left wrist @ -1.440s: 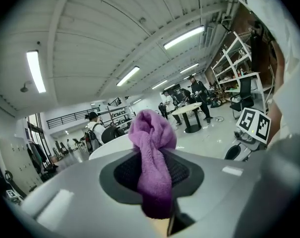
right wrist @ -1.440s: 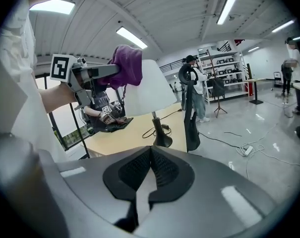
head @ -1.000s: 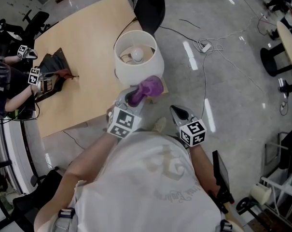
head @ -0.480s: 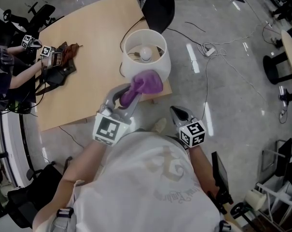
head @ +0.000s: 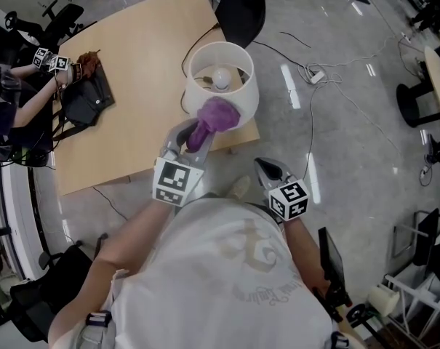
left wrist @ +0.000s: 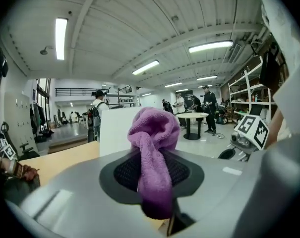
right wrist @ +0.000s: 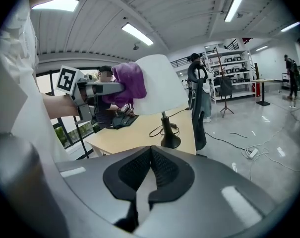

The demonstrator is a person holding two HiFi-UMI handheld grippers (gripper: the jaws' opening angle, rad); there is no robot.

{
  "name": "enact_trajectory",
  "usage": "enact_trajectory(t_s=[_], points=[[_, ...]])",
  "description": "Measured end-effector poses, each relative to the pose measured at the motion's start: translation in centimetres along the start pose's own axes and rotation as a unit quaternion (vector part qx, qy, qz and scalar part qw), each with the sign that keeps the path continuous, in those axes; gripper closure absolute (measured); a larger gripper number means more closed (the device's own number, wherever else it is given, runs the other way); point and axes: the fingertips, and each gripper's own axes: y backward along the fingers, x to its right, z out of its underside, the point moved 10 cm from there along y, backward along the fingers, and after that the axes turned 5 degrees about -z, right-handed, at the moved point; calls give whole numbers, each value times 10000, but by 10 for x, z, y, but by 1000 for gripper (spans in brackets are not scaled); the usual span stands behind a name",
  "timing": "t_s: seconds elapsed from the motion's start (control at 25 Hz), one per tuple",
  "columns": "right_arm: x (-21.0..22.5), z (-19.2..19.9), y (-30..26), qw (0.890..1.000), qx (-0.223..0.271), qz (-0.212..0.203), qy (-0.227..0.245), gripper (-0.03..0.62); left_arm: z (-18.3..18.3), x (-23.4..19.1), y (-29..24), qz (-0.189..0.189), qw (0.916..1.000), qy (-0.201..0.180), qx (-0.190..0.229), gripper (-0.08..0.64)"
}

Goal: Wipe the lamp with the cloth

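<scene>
At the near corner of the desk [head: 132, 86] stands the lamp [head: 238, 100], upright, with a white shade open at the top, so that the bulb [head: 220, 79] shows inside it from the head view. Its dark round base [right wrist: 170, 140] sits on the wood, and a black cable runs away from it over the desk. The purple cloth [head: 216, 116] is bunched into a ball and lies against the near side of the shade, close to the upper rim. Its lower part hangs down as a twisted strip between the pads of the left gripper [head: 193, 138], which is clamped on it. This gripper reaches over the desk edge toward the shade.

The right gripper [head: 267, 171] is well apart from the lamp, low and beside the person's body, above the floor. Its jaws are together and nothing is between them.

Farther on the desk, at the left side, lies a black bag [head: 89, 100]. Another person's hands [head: 56, 64] with marker cubes are just beside it. Behind the desk a dark garment [right wrist: 199, 103] hangs upright. On the grey floor to the right lie thin cables and a white power strip [head: 316, 75].
</scene>
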Motion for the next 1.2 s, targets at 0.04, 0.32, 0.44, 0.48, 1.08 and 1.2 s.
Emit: enact_trajectory(t_s=[0.04,0.32,0.44,0.48,1.08,1.2], points=[[0,1,0,10000,-17,6,-8,578,10,3,-2,58,9998,5,-168,462],[1,2,1,10000,-76,-14,30,578,66,22,-12,461,9913,179,-1223,460],[1,-1,2,9999,-93,-30,51,578,58,22,-1,338,9949,127,-940,462],[1,-1,1,9999,-100,-40,57,578,51,21,6,284,9970,95,-713,462],[-18,1,-21,9997,-159,-93,148,578,-20,-71,31,-1132,9772,1676,643,460],[-9,-21,-31,9992,-99,-204,339,578,-15,-72,19,-1226,9765,1743,313,460]])
